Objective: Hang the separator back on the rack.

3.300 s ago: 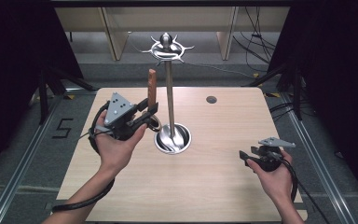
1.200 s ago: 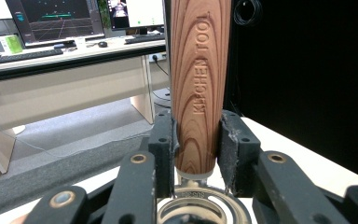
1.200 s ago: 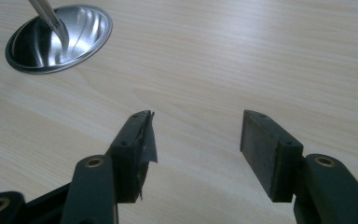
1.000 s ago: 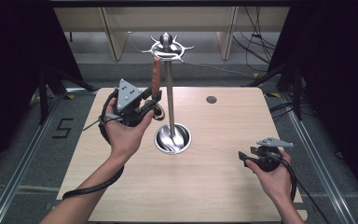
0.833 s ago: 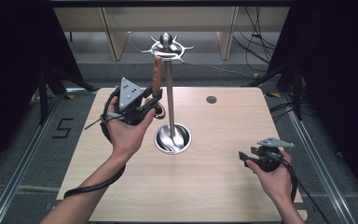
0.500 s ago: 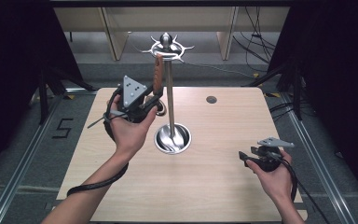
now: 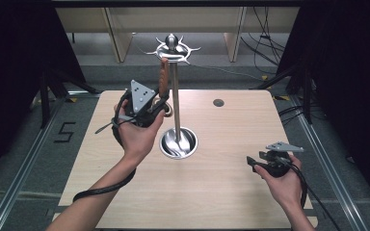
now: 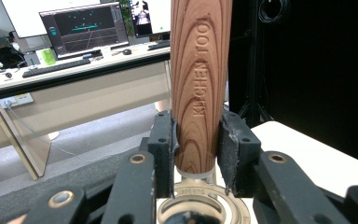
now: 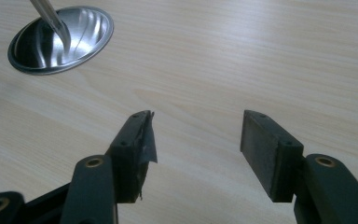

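the left gripper (image 8: 196,154) clamps the wooden handle (image 8: 200,84) of a kitchen tool, held upright just beside the metal stand (image 7: 176,96) and near its top hooks. the right gripper (image 9: 196,154) rests open and empty over the table (image 7: 231,183).

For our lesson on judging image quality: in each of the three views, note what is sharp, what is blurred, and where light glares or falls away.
High view: table evenly lit, surroundings black, stand's base glinting. Left gripper view: wooden handle and its lettering sharp, monitors behind soft, right side dark. Right gripper view: wood grain crisp, bright streaks on the metal base, near jaws slightly soft.
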`<control>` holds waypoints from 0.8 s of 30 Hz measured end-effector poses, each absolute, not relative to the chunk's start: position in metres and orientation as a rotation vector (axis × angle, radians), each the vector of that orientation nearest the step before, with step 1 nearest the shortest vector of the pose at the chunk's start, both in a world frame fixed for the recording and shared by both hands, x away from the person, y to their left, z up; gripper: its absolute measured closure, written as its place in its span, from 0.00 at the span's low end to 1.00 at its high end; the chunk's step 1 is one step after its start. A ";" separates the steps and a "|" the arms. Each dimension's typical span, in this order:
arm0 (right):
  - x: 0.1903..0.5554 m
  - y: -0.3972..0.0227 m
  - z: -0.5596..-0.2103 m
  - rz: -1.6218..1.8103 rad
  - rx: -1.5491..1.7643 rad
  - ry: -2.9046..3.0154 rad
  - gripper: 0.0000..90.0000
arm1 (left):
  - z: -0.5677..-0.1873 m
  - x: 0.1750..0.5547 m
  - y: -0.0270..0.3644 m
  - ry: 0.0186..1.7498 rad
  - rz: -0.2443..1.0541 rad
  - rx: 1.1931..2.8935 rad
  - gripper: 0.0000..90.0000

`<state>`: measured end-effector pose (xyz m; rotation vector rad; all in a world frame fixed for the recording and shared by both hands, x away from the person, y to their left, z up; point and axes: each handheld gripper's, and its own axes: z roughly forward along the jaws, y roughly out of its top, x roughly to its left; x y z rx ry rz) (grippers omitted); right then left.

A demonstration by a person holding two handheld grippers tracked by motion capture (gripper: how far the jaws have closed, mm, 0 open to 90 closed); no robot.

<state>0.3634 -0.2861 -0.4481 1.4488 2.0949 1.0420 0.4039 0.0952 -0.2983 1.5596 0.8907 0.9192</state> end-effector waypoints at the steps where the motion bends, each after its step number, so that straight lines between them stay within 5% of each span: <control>1: 0.364 -0.286 -0.448 1.038 1.444 2.090 0.49 | -0.299 0.404 0.095 0.893 0.915 1.557 0.75; 12: 0.361 -0.284 -0.448 1.032 1.507 2.081 0.49 | -0.303 0.403 0.096 0.877 0.901 1.576 0.74; 24: 0.361 -0.286 -0.448 1.035 1.498 2.081 0.48 | -0.308 0.387 0.122 0.840 0.774 1.629 0.56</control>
